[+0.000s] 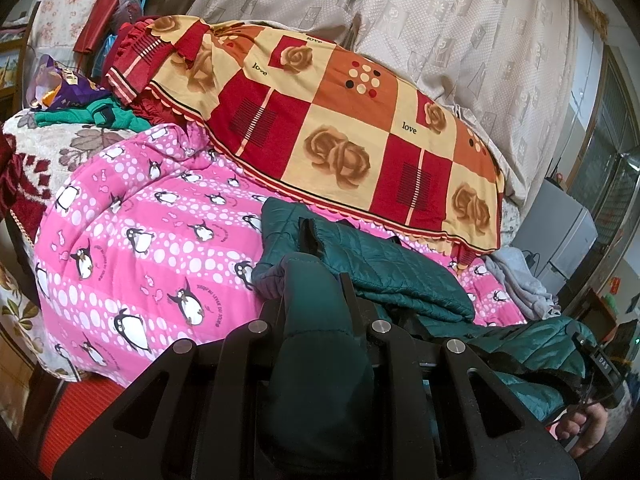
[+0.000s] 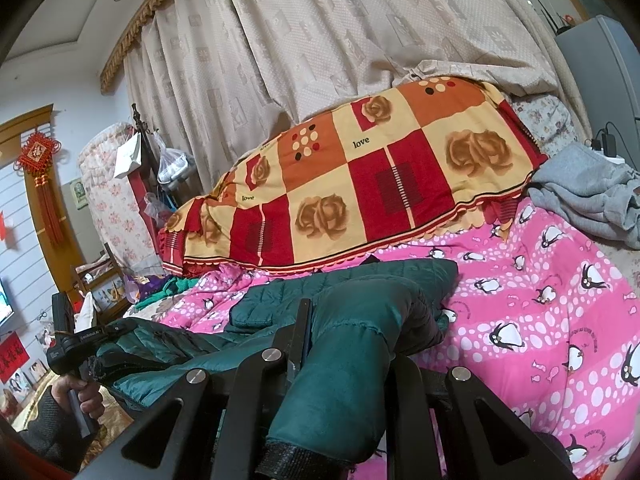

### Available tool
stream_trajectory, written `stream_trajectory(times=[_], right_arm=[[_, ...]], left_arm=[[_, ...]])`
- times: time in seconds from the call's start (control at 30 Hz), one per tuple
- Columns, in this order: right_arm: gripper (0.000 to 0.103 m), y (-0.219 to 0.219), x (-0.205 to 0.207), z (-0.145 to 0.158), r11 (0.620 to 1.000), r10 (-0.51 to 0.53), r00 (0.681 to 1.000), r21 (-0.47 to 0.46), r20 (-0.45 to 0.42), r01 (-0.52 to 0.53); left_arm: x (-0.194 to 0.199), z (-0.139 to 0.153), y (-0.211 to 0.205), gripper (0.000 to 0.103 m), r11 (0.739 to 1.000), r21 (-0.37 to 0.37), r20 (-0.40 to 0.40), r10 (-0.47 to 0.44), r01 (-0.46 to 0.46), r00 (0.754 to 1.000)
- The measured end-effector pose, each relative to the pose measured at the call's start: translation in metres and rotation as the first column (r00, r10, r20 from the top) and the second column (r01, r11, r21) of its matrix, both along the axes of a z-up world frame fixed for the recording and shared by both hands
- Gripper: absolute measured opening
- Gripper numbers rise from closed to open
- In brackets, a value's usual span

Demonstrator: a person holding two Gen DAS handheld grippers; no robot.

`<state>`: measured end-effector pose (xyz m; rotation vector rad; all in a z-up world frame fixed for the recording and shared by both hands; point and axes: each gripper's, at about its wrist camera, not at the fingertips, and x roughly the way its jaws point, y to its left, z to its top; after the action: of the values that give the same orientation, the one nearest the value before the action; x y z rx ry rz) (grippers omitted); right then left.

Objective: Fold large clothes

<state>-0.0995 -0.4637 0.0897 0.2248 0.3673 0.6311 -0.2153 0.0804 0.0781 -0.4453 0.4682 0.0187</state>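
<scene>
A teal quilted jacket [image 1: 372, 256] lies crumpled on a pink penguin quilt [image 1: 152, 240]. My left gripper [image 1: 316, 300] is shut on one teal sleeve [image 1: 320, 360], which drapes back over the jaws and hides most of the left finger. In the right wrist view, my right gripper [image 2: 348, 332] is shut on the other sleeve [image 2: 344, 364], whose black cuff hangs toward the camera. The jacket [image 2: 320, 292] body stretches between the two. Each gripper shows at the other view's edge, held by a hand [image 1: 588, 428] [image 2: 80, 396].
A red and yellow checked quilt [image 1: 352, 128] with roses lies folded behind the jacket, in front of a beige curtain [image 1: 440, 20]. A grey garment [image 2: 592, 196] lies at the right of the bed. Green clothes [image 1: 92, 116] and a purple bag [image 1: 60, 84] lie at the left.
</scene>
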Motion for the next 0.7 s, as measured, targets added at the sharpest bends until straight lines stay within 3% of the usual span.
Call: stream_trajectory(times=[0.33,0.7], right_arm=[[0.013,0.0,0.001,0.001,1.0,-0.002,1.0,-0.003,0.002,0.002],[0.013,0.012,0.03,0.012,0.999,-0.033,0.999,-0.013,0.027,0.033]], left_arm=[[0.004,0.001,-0.001,0.016,1.0,-0.005,0.019,0.009,-0.009,1.0],[0.043,0.017,0.005,0.017,0.999,-0.006,0.071,0.054,-0.054,0.996]])
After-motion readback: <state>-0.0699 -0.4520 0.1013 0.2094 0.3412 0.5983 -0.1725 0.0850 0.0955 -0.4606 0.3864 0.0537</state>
